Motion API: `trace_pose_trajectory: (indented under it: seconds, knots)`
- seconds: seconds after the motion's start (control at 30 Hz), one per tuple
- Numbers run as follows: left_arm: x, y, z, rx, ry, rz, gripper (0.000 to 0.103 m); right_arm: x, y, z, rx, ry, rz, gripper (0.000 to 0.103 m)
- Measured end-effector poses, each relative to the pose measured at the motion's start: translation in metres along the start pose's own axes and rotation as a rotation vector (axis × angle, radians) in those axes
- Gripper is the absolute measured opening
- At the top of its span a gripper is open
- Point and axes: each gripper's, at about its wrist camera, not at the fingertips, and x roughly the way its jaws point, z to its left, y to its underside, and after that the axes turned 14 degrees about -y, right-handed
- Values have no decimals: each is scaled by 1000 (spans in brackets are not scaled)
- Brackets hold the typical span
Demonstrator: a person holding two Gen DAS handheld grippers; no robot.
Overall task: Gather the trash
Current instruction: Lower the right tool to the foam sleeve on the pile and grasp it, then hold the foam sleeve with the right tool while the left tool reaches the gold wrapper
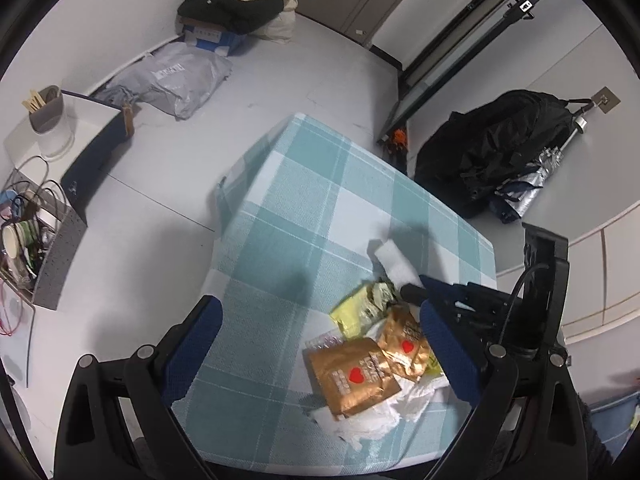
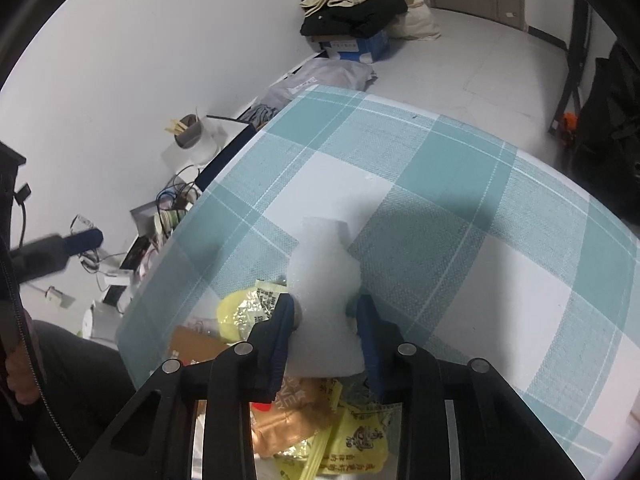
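A pile of trash lies on the teal checked tablecloth [image 1: 320,208]: two gold wrappers with red hearts [image 1: 354,376], a yellow wrapper [image 1: 360,310] and crumpled white tissue [image 1: 372,420]. My right gripper [image 2: 324,312] is shut on a white foam sheet [image 2: 324,276] and holds it over the pile; the gripper also shows in the left wrist view [image 1: 416,292], with the foam [image 1: 394,262] at its tip. My left gripper [image 1: 320,344] is open and empty, just left of the pile. More yellow and gold wrappers [image 2: 360,440] lie under the right gripper.
On the floor: a grey plastic mailer bag [image 1: 180,76], a blue box with clothes piled on it [image 1: 232,12], a black backpack [image 1: 500,140], and a metal crate with cups and cables [image 1: 36,248]. A white shelf holds a cup of sticks [image 1: 46,108].
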Motion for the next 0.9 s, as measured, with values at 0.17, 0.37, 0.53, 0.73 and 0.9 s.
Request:
trace_pose_trajectory:
  seconds: [0.17,0.37,0.53,0.73,0.9]
  knots:
    - [11,10,-10,39,39,77,97,-24,0,-2,18,21,-80,30]
    - [33,25,-38,122,24,171,97,-49,4,-6,38,37,-154,30]
    - [42,31,-45,141,-48,204,97,-58,8,-10,50,48,-173,30]
    - [51,36,-46,125,-67,251,97,-66,13,-14,59,46,-189,30]
    - [61,41,-46,107,-104,301,96,-70,15,-12,55,49,-196,30]
